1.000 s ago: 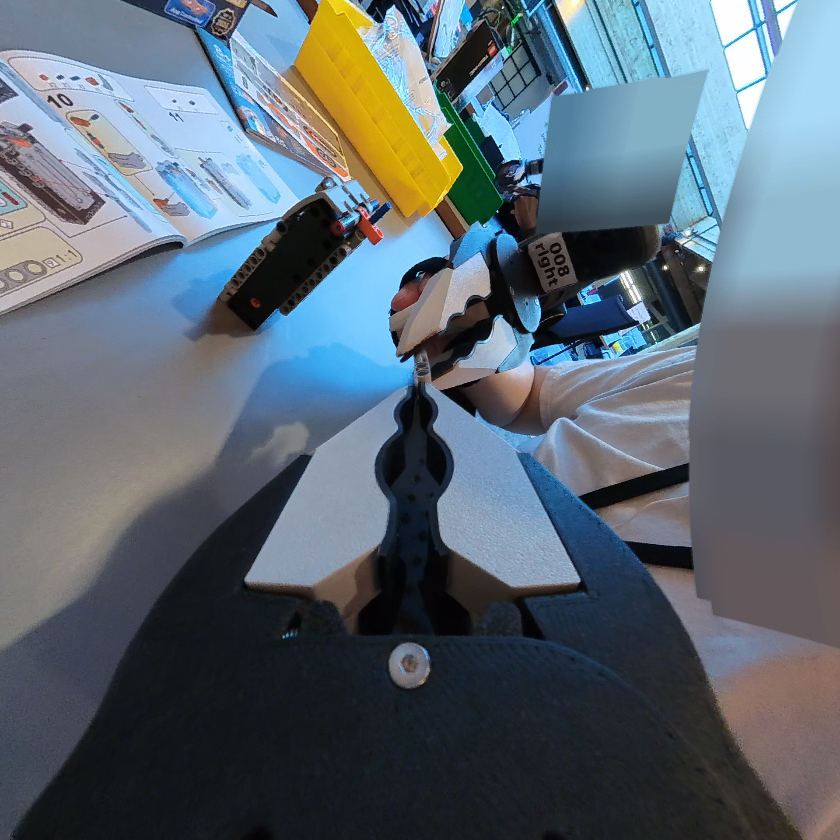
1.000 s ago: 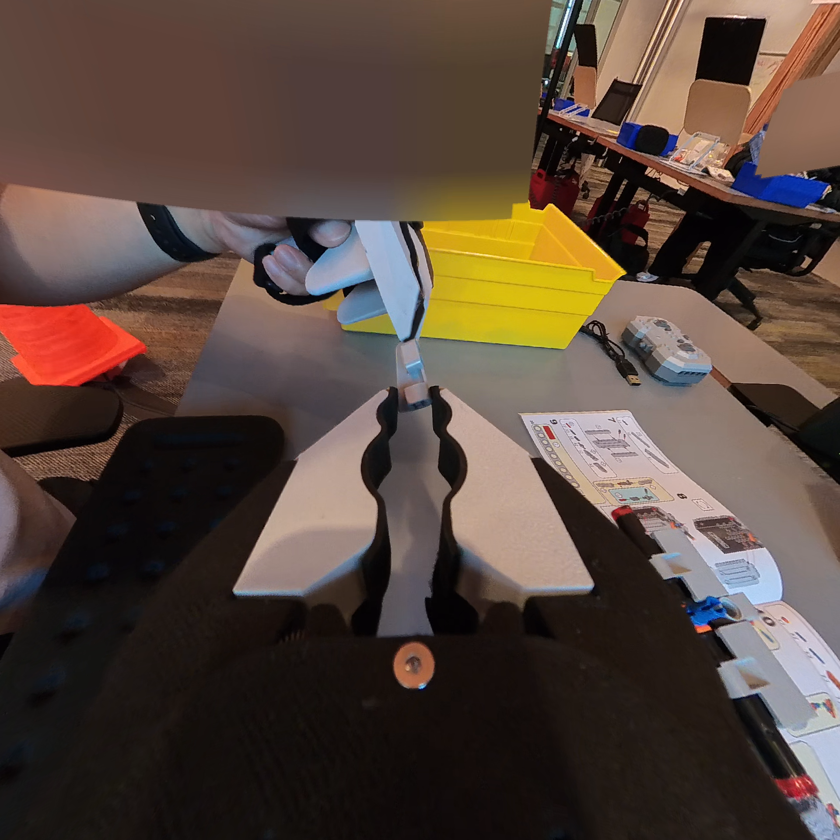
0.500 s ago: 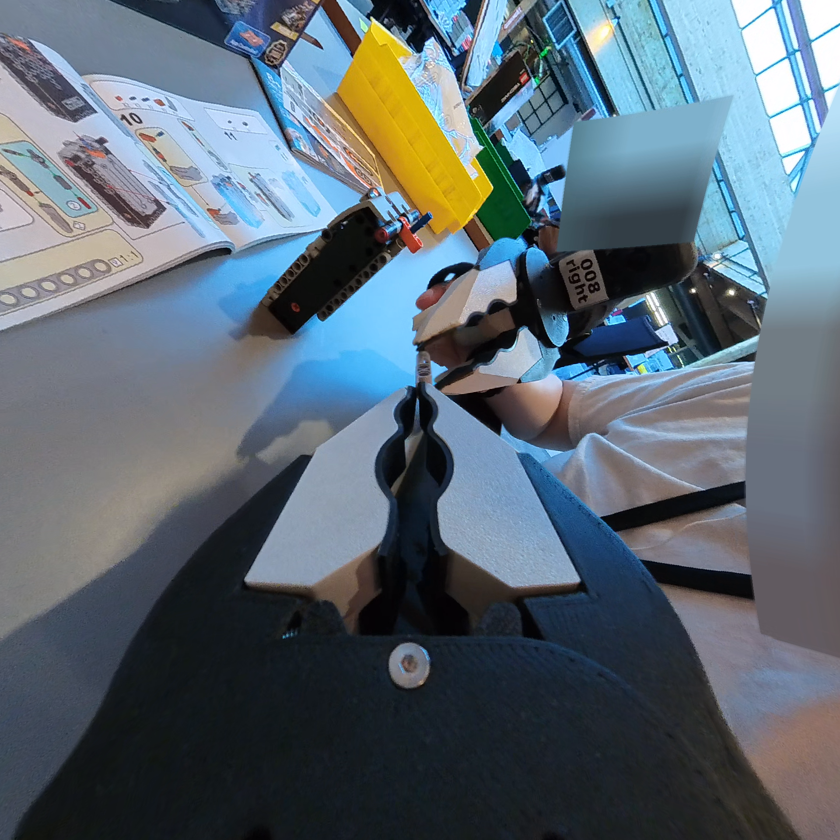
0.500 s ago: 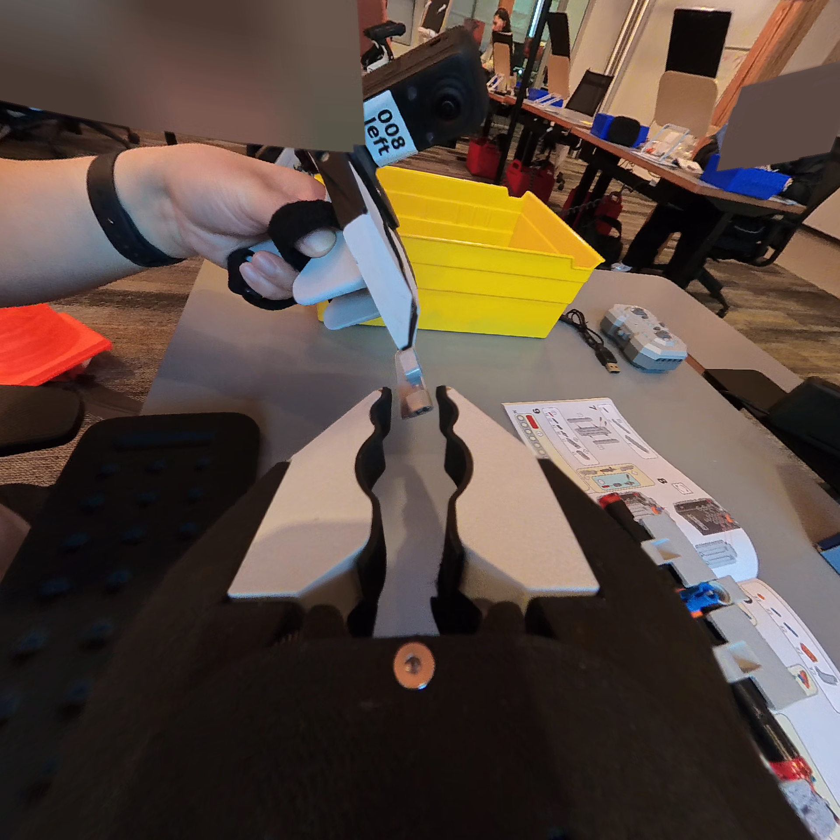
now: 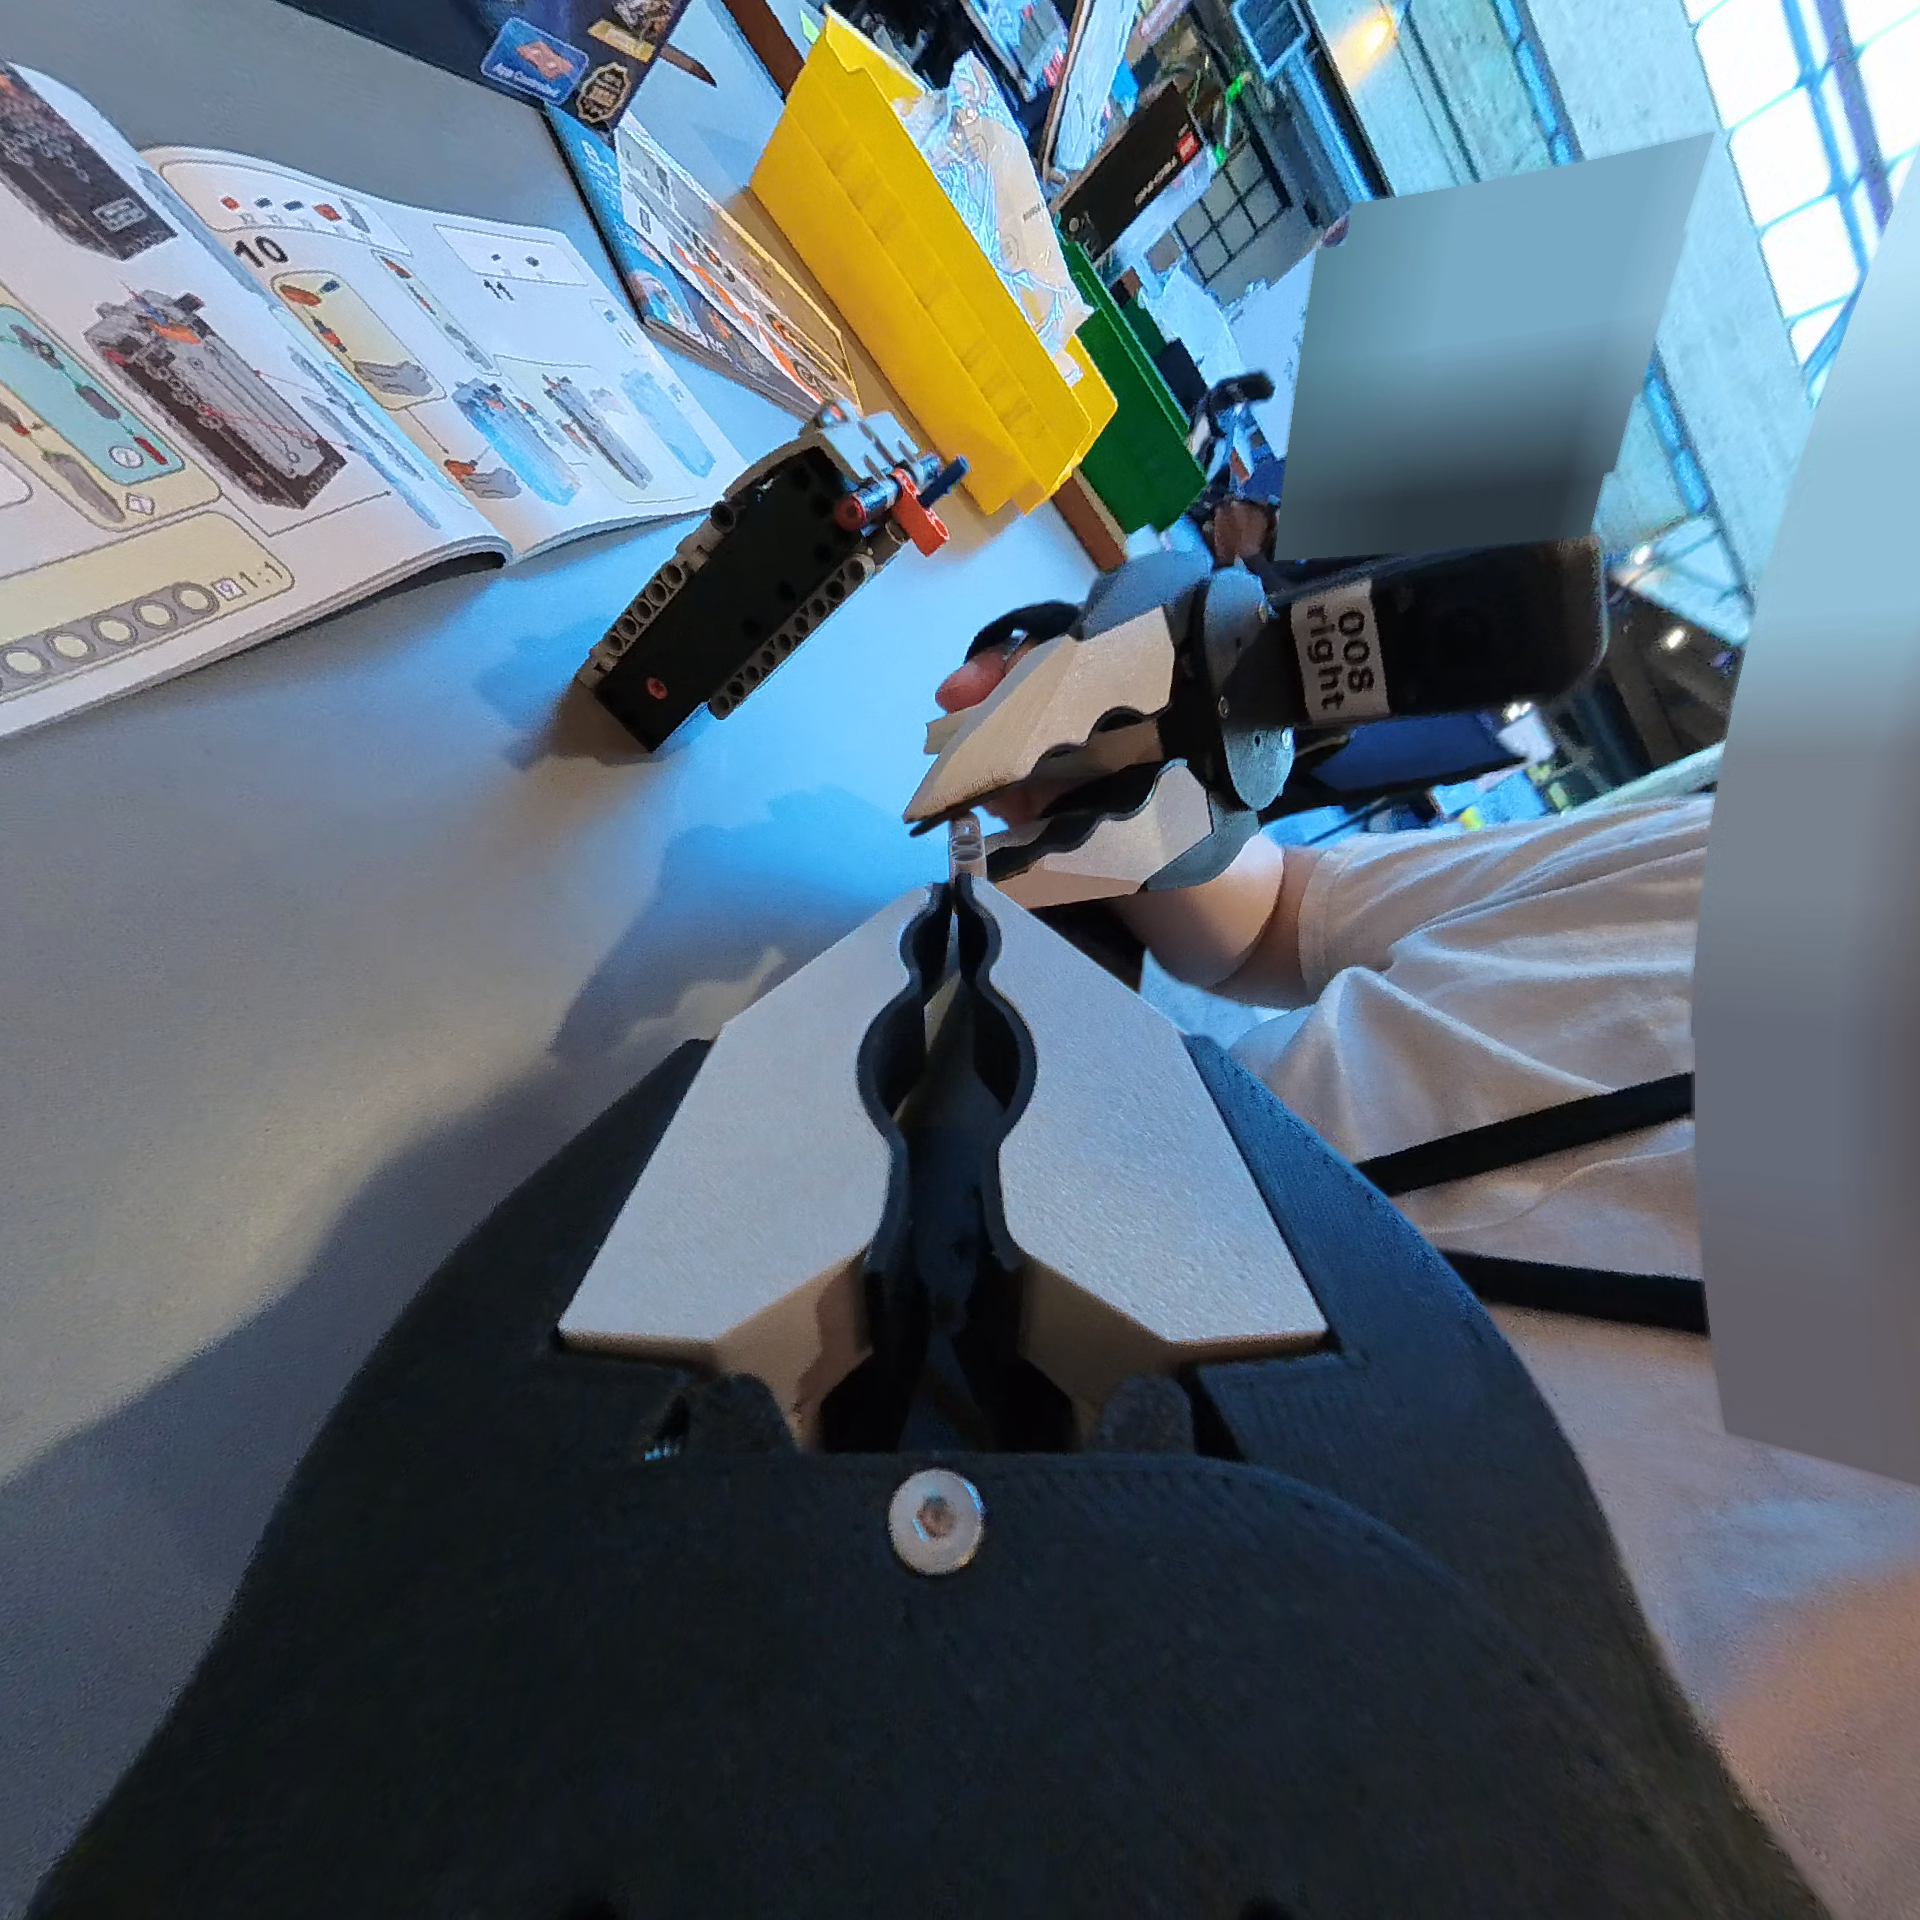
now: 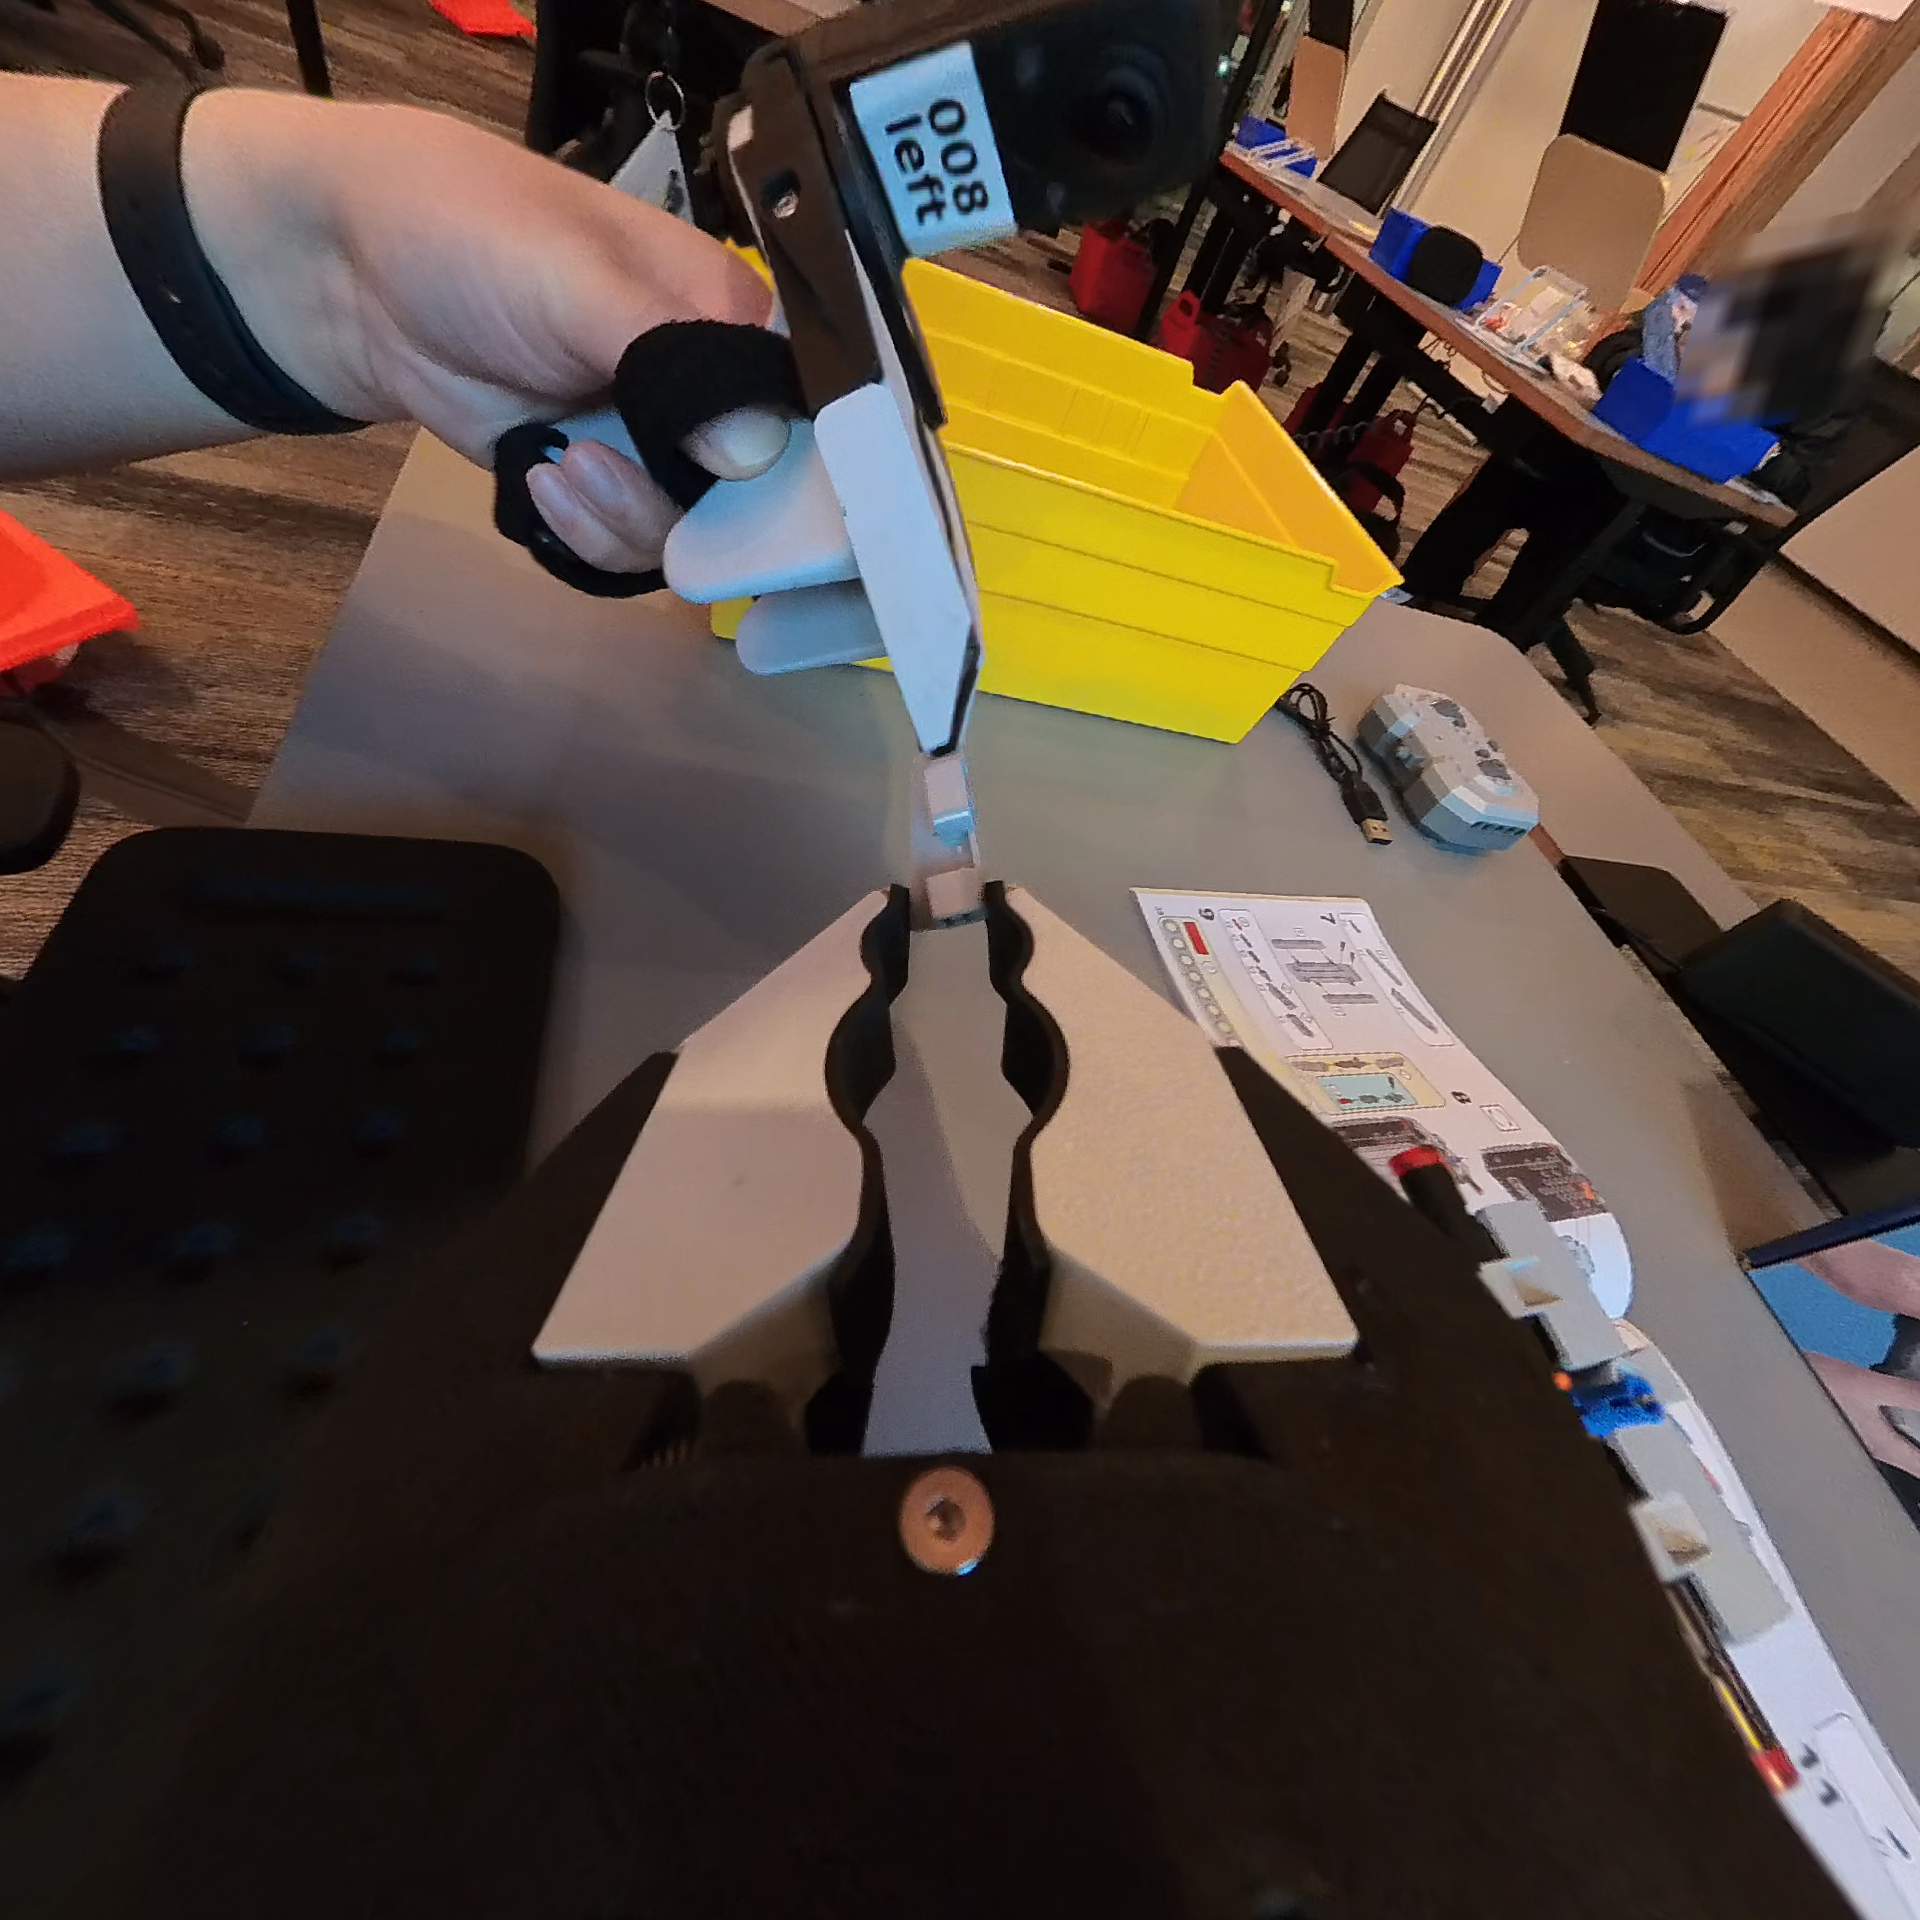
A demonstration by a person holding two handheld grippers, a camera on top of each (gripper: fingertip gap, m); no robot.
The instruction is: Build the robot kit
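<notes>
My left gripper (image 5: 961, 888) is shut on a small light grey brick piece (image 5: 964, 837) that sticks out past its fingertips. In the right wrist view the left gripper (image 6: 943, 740) comes down from above with the piece (image 6: 948, 821) hanging from it. My right gripper (image 6: 945, 902) has its jaws narrowly apart, and the piece's lower end sits between the tips, filling the gap. The right gripper also shows in the left wrist view (image 5: 951, 826), closed around the piece's far end. Both are held above the grey table (image 5: 260, 987).
A black brick assembly (image 5: 748, 582) with red and blue pins lies beside an open instruction booklet (image 5: 312, 395). A yellow bin (image 6: 1122, 582), a grey controller (image 6: 1449, 769) and a USB cable (image 6: 1340, 769) stand beyond. A green bin (image 5: 1138, 436) sits behind another yellow bin (image 5: 935, 281). Less than 4 cm separates the two grippers' tips.
The left gripper has tilted and lifted, so its hand and camera body come into the right wrist view. The right gripper's jaws have narrowed around the piece's lower end.
</notes>
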